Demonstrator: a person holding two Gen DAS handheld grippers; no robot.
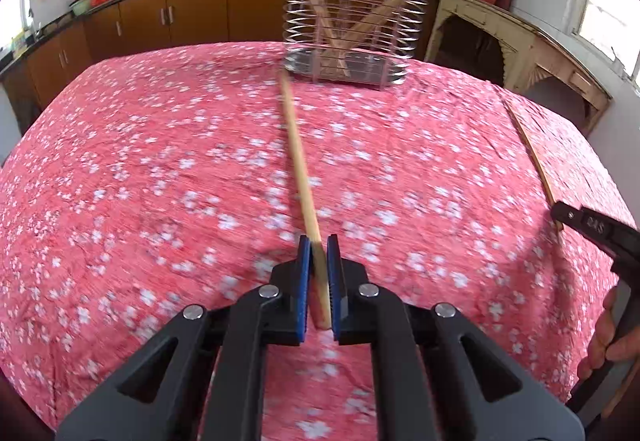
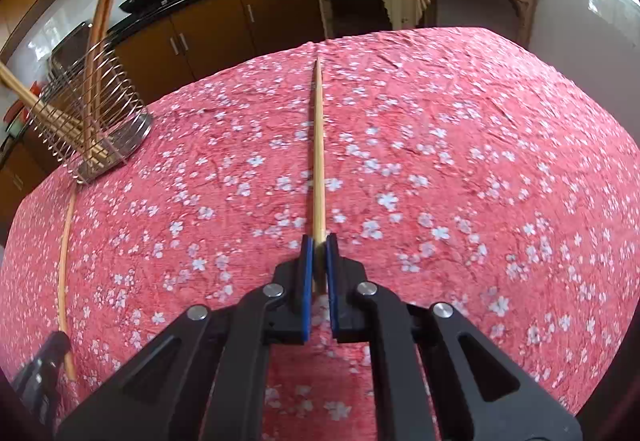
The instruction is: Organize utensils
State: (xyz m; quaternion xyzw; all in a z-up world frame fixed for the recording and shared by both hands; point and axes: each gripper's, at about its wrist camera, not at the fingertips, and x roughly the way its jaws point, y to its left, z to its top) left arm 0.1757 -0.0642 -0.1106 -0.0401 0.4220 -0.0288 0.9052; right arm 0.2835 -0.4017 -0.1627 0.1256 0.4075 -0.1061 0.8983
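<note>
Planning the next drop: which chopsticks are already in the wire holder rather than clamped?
The chopsticks leaning inside the wire holder. One chopstick is in the left hand-held gripper, another in the right hand-held gripper.

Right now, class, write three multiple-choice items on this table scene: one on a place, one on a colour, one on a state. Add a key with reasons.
1. Where is the wire holder?
A. on the tablecloth's far side
B. on the floor
C. in a cupboard

2. What colour is the tablecloth?
A. green
B. pink with white flowers
C. plain blue

3. What is the left gripper doing?
A. hanging open
B. clamping a chopstick
C. holding a spoon

Key: A, it stands there on the cloth; B, the print shows; B, its blue pads squeeze the stick.
</note>
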